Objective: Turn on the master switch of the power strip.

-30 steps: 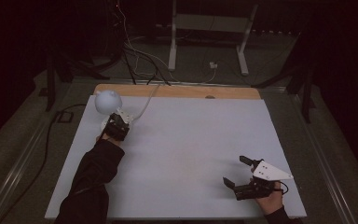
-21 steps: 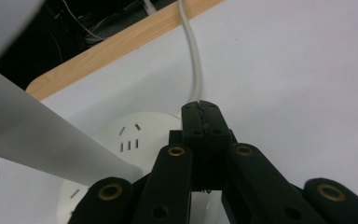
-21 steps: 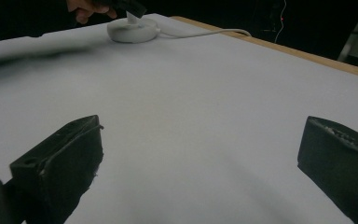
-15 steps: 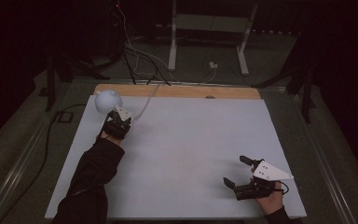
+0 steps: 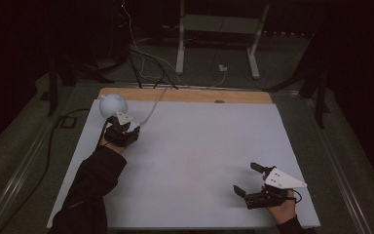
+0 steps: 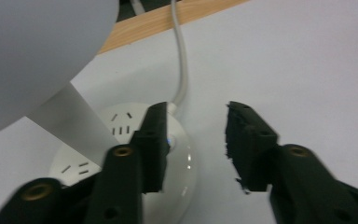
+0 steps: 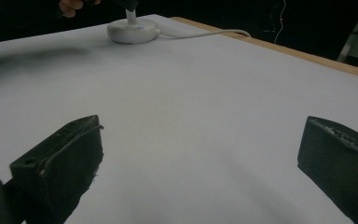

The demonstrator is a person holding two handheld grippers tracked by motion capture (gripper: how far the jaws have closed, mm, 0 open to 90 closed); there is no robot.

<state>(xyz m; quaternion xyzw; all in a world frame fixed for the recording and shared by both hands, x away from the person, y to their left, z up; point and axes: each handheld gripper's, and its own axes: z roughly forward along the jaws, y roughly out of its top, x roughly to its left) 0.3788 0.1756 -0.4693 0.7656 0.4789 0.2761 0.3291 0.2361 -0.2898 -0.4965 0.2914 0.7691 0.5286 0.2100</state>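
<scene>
Hovering our left gripper (image 6: pixel 196 140) right over the lamp base (image 6: pixel 179 158), jaws partly open with nothing in them, near the table's (image 5: pixel 190 161) far left corner. Our right gripper (image 5: pixel 253 181) sits well away from the lamp (image 5: pixel 113 105), jaws wide, empty.

1. The lamp (image 5: pixel 113 106) is set on the table (image 5: pixel 195 161) at about 10 o'clock.
2. The left gripper (image 5: pixel 122 127) is held just at the lamp's 5 o'clock.
3. The right gripper (image 5: pixel 248 181) is held at the table's 4 o'clock, well apart from the lamp.
</scene>
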